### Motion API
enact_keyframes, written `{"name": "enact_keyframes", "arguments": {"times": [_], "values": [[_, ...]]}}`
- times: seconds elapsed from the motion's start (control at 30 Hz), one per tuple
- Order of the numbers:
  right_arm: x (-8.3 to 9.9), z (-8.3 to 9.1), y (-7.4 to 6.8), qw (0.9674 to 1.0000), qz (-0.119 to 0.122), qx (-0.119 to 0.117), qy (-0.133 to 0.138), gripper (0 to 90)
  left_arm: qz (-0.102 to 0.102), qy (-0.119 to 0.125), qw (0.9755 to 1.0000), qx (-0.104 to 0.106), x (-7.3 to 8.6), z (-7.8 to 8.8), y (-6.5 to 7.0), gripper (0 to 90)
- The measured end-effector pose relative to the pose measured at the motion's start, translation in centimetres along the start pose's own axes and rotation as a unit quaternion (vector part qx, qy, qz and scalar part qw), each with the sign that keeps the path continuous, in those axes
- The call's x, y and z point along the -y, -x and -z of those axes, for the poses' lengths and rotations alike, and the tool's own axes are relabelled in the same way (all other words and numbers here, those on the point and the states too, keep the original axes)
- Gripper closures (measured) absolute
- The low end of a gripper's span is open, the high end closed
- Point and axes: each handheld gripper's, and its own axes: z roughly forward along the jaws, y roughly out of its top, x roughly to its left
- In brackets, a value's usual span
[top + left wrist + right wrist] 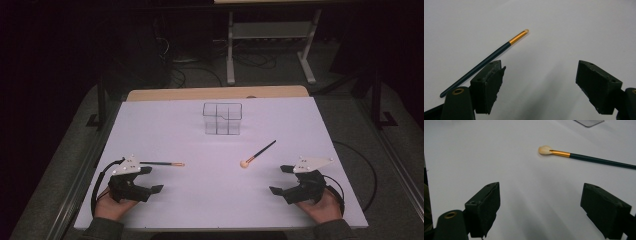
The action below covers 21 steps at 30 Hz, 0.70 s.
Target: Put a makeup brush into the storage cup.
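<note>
Black jaws of my left gripper (156, 179) stand wide apart and hold nothing; the thin brush (162, 163) lies just beyond its left jaw. My right gripper (280, 179) is also wide open and empty, with the fluffy brush (257, 153) ahead. Farther off stands a clear box (222, 119).

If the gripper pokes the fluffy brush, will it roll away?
The fluffy brush has a thin, round-looking handle, so it would probably roll a little. Its puffy tip looks soft and may squash. It seems light, lying flat on the white table.
</note>
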Motion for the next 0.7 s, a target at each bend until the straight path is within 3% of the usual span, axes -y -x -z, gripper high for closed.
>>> {"name": "enact_keyframes", "arguments": {"times": [0.3,0.53,0.7], "values": [[-0.2,0.2,0.0,1.0,-0.004,-0.002,0.003,14.7,-0.01,0.001,0.9999,0.005,-0.9,-0.1,-0.3,20.9],[-0.2,0.4,0.1,1.0,-0.002,0.001,0.008,14.5,-0.038,-0.024,0.9989,0.01,-2.1,-0.1,-1.1,21.4],[-0.2,0.6,0.1,1.0,-0.002,0.001,0.008,14.4,-0.041,-0.04,0.9982,0.017,-3.1,-0.4,-2.1,21.9]]}}
